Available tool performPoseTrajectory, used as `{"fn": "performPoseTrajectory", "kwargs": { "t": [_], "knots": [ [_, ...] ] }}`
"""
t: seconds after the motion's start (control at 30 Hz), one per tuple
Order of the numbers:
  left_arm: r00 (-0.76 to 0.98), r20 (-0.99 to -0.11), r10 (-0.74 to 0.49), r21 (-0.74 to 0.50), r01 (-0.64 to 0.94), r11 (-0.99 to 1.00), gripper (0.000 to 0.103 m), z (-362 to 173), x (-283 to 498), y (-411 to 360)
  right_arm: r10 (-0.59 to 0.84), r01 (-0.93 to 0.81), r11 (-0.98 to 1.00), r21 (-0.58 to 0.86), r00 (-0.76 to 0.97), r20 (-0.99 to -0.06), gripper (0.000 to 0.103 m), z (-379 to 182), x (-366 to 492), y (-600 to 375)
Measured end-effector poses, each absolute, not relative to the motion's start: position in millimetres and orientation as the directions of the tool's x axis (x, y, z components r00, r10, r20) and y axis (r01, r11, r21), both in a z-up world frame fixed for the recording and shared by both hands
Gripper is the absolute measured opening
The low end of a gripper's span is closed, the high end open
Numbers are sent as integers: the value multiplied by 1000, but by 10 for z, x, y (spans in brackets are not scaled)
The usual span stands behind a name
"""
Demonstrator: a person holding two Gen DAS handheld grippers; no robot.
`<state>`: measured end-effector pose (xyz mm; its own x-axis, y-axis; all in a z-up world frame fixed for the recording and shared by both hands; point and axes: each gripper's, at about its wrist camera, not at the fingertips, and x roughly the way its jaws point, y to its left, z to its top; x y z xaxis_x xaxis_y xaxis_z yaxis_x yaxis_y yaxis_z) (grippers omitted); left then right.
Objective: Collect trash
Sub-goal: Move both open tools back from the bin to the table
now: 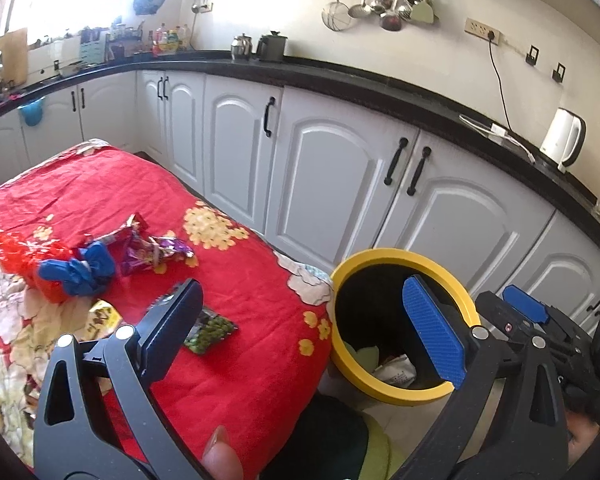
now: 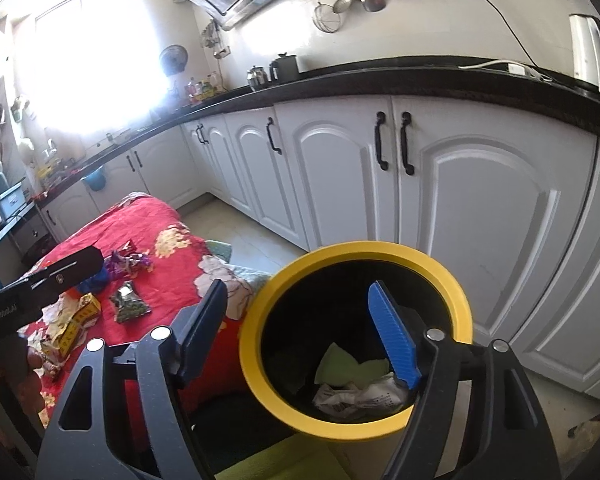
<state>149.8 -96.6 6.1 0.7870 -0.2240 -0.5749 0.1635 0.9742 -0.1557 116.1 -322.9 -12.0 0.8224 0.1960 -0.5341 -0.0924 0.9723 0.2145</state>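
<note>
A black bin with a yellow rim (image 1: 396, 258) (image 2: 352, 252) stands on the floor beside a table under a red flowered cloth (image 1: 236, 264) (image 2: 148, 216). Green paper (image 2: 340, 364) and crumpled white paper (image 2: 360, 398) lie in the bin. On the cloth lie a green packet (image 1: 210, 330) (image 2: 130, 306), a purple wrapper (image 1: 156, 254), a blue crumpled piece (image 1: 86, 270), a red wrapper (image 1: 20, 256) and a yellow wrapper (image 2: 74, 320). My left gripper (image 1: 304, 332) is open and empty over the table edge. My right gripper (image 2: 300, 328) is open and empty above the bin.
White cabinets (image 1: 332, 176) under a black counter (image 1: 340, 80) run behind the bin. A white kettle (image 1: 564, 142) and a cable sit on the counter. Pale floor tiles (image 2: 252, 240) lie between the table and cabinets.
</note>
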Motion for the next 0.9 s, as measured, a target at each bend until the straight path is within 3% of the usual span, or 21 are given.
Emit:
{"fn": "performPoseTrajectory", "kwargs": {
  "t": [0.9],
  "knots": [
    [846,-527,-86,-210,-32,977,92,193,1358,95,359,-325,932,157,790,-497,77,145,1163,-2035]
  ]
}}
